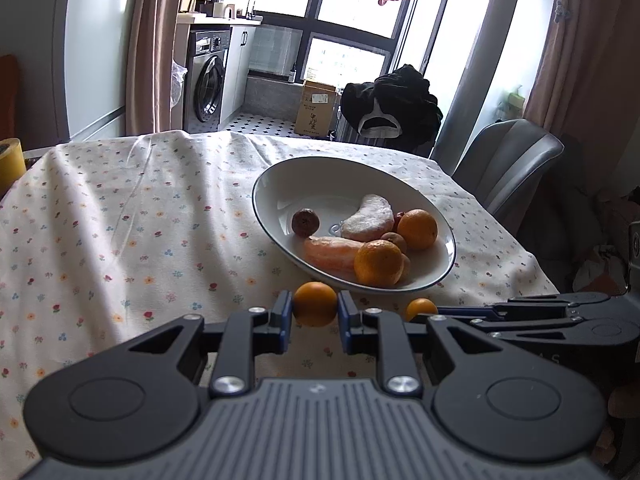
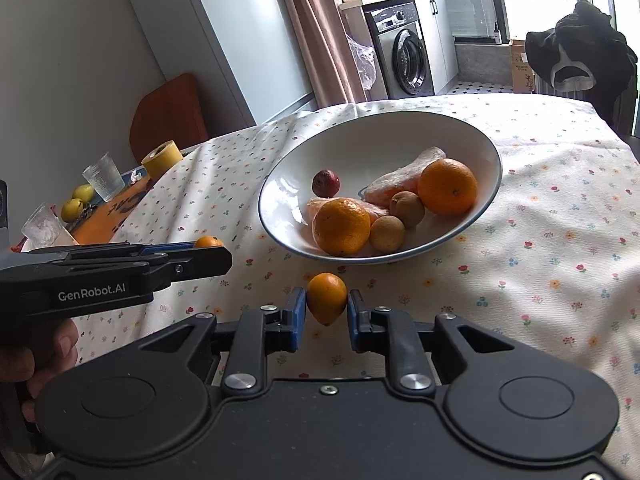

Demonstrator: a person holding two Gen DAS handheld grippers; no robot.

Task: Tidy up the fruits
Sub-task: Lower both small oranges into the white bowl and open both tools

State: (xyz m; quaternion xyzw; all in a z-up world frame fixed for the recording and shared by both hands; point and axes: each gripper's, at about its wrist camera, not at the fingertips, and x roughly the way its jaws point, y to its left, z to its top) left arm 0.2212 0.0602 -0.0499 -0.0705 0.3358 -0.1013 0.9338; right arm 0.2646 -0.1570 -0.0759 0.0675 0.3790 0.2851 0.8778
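- Left hand-held gripper [image 1: 316,312] is clamped on a small orange fruit [image 1: 315,304]; right hand-held gripper [image 2: 327,312] is clamped on another [image 2: 327,298].
- Both fruits sit just before the bowl [image 2: 490,148] on the worktop [image 2: 560,240].
- We judge: lift over the near rim, release low into the bare far side.
- Hand-held grippers sit close; go one at a time.
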